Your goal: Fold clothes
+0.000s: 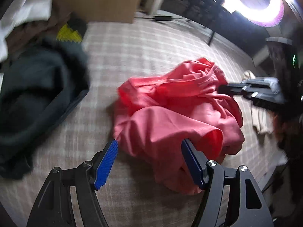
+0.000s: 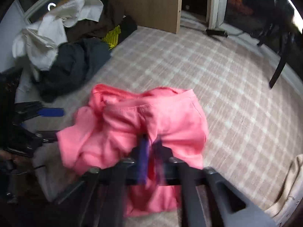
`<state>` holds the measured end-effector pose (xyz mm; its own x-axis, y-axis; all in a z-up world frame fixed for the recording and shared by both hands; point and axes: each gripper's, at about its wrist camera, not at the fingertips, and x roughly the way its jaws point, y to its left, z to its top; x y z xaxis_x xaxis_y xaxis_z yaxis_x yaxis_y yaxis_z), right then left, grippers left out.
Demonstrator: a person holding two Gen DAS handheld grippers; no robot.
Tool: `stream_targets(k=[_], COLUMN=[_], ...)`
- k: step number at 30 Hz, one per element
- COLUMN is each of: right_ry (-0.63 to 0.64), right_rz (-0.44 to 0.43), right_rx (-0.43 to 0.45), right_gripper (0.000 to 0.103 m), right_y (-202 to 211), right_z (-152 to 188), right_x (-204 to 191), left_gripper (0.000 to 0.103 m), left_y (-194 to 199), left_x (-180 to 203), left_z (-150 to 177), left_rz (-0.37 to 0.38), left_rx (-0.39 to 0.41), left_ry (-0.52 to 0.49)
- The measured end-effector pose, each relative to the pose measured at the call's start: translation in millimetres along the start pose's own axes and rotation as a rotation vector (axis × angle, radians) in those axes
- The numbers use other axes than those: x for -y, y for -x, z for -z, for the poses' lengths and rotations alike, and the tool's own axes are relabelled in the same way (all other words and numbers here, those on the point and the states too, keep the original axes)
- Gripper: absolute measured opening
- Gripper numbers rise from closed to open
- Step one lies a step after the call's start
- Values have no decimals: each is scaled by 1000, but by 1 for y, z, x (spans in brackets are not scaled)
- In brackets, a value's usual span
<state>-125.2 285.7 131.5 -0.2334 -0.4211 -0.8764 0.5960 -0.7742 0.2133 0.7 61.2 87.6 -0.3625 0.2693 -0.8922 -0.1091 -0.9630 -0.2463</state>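
A crumpled pink garment [image 1: 176,111] lies on the checked bedspread [image 1: 144,45]; it also shows in the right wrist view [image 2: 136,121]. My left gripper [image 1: 149,151] is open, its blue pads on either side of the garment's near fold, with the right pad against the cloth. My right gripper [image 2: 151,147] is shut on the pink garment, and its tip shows at the garment's far right edge in the left wrist view [image 1: 225,89]. The right wrist view is blurred by motion.
A heap of dark, white and yellow clothes [image 2: 62,43] lies at the left; its dark part [image 1: 37,87] fills the left of the left wrist view. A wooden board [image 2: 151,1] stands behind. A beige cloth [image 2: 287,185] lies at the right. A ring light [image 1: 255,1] glares top right.
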Motion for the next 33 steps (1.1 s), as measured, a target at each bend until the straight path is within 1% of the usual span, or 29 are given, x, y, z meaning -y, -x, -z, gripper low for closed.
stream_targets(k=[1, 3, 5, 6, 7, 9, 11, 12, 14, 15, 16, 17, 18, 19, 20, 21, 23, 24, 26, 27, 28, 30, 31, 32, 33], right_ry=[-18, -91, -163, -185, -192, -202, -197, -189, -224, -269, -296, -313, -330, -338, -343, -358, -358, -346, -315, -304, -295, -299, -303, -302, -298], right_rz=[-2, 31, 114, 172, 201, 171, 151, 150, 128, 95, 95, 108, 121, 160, 207, 243, 233, 223, 202, 198, 196, 164, 139, 131, 129], right_rx=[36, 98, 145, 152, 154, 159, 142, 135, 134, 149, 170, 192, 214, 224, 230, 218, 168, 156, 144, 141, 140, 134, 131, 125, 119], right_gripper=[6, 6, 6, 6, 6, 6, 6, 6, 6, 6, 6, 6, 6, 6, 6, 6, 8, 8, 9, 10, 13, 28, 33, 39, 39], right_y=[18, 56, 81, 88, 90, 87, 77, 72, 70, 70, 71, 72, 72, 72, 72, 70, 61, 59, 55, 55, 55, 56, 56, 57, 57], right_z=[7, 26, 43, 50, 55, 62, 64, 63, 63, 64, 62, 60, 57, 55, 53, 52, 52, 53, 57, 59, 61, 65, 68, 70, 72], right_x=[8, 32, 56, 66, 72, 78, 79, 79, 88, 97, 103, 108, 112, 116, 120, 125, 131, 130, 126, 125, 126, 130, 135, 138, 141], left_gripper=[67, 67, 67, 67, 67, 67, 67, 68, 68, 68, 68, 64, 56, 46, 45, 45, 45, 45, 46, 49, 56, 65, 66, 66, 59], left_y=[2, 10, 18, 19, 18, 13, 3, -3, -13, -21, -31, -42, -51, -56, -57, -53, -42, -35, -17, -12, -8, -14, -25, -40, -54], left_x=[2, -1, -8, -11, -14, -14, -1, 7, 15, 20, 26, 32, 37, 38, 36, 30, 13, 6, 1, 4, 10, 23, 28, 33, 38], left_z=[0, -2, -4, -7, -12, -23, -34, -40, -48, -53, -55, -54, -50, -43, -31, -21, -7, -5, -18, -26, -34, -45, -48, -49, -50], left_rz=[-1, -17, -28, -24, -16, -5, 3, 25, 61, 76, 89, 101, 103, 85, 46, 14, -34, -39, -26, -12, 7, 37, 55, 74, 94], left_rx=[3, 14, 30, 32, 34, 27, 10, 3, -7, -13, -41, -81, -125, -165, -194, -209, -230, -225, -161, -128, -97, -70, -91, -129, -168], left_ry=[-12, -14, -10, -8, -6, -20, -96, -133, -170, -188, -219, -259, -294, -323, -348, -348, -316, -286, -223, -217, -225, -247, -258, -269, -281])
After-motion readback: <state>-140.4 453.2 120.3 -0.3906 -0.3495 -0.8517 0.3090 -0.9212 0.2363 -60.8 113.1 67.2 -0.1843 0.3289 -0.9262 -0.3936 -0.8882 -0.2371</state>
